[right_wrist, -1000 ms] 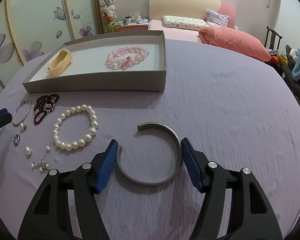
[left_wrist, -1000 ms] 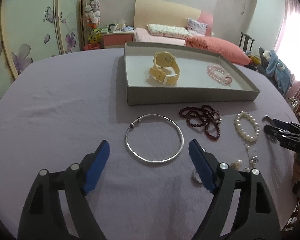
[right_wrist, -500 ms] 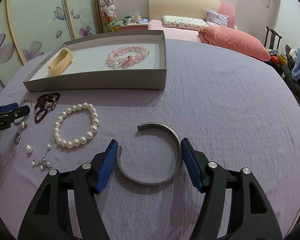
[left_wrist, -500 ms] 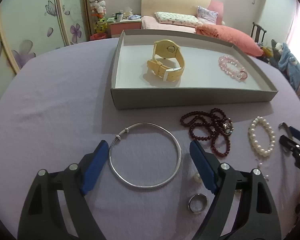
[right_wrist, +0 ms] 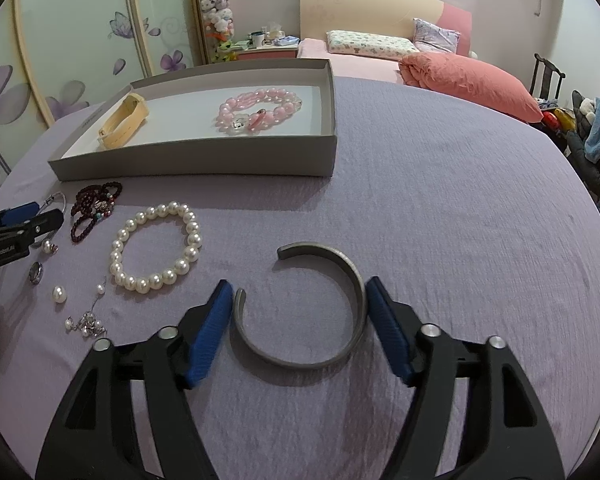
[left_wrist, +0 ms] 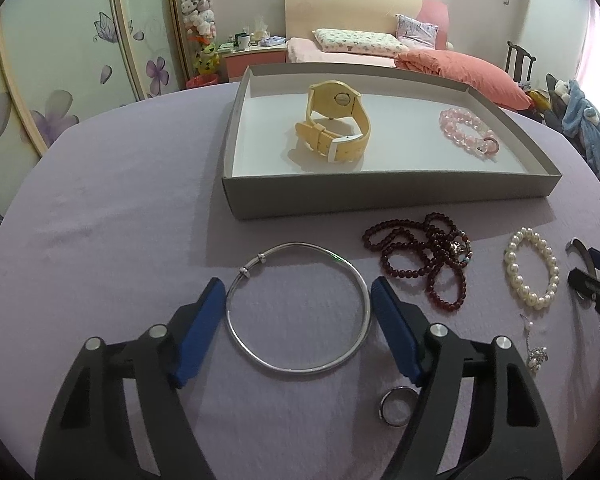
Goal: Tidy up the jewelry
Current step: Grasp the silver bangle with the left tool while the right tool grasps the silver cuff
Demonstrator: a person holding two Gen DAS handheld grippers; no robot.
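My left gripper (left_wrist: 298, 312) is open, its blue pads on either side of a thin silver bangle (left_wrist: 298, 306) lying on the purple cloth. My right gripper (right_wrist: 300, 308) is open around a grey open cuff bracelet (right_wrist: 342, 276), pads close to its sides. A grey tray (left_wrist: 380, 192) holds a yellow watch (left_wrist: 336, 124) and a pink bead bracelet (left_wrist: 466, 130). On the cloth lie a dark red bead strand (left_wrist: 424, 256), a pearl bracelet (left_wrist: 534, 268), a silver ring (left_wrist: 398, 406) and a small earring (left_wrist: 536, 354).
Loose pearls and earrings (right_wrist: 84, 320) lie left of the right gripper. The left gripper also shows in the right wrist view (right_wrist: 16, 228). A bed with a coral duvet (right_wrist: 468, 80) stands behind the round table; wardrobe doors stand at the left.
My left gripper has moved forward so the silver bangle now sits between its pads. The right gripper has stayed around the grey cuff.
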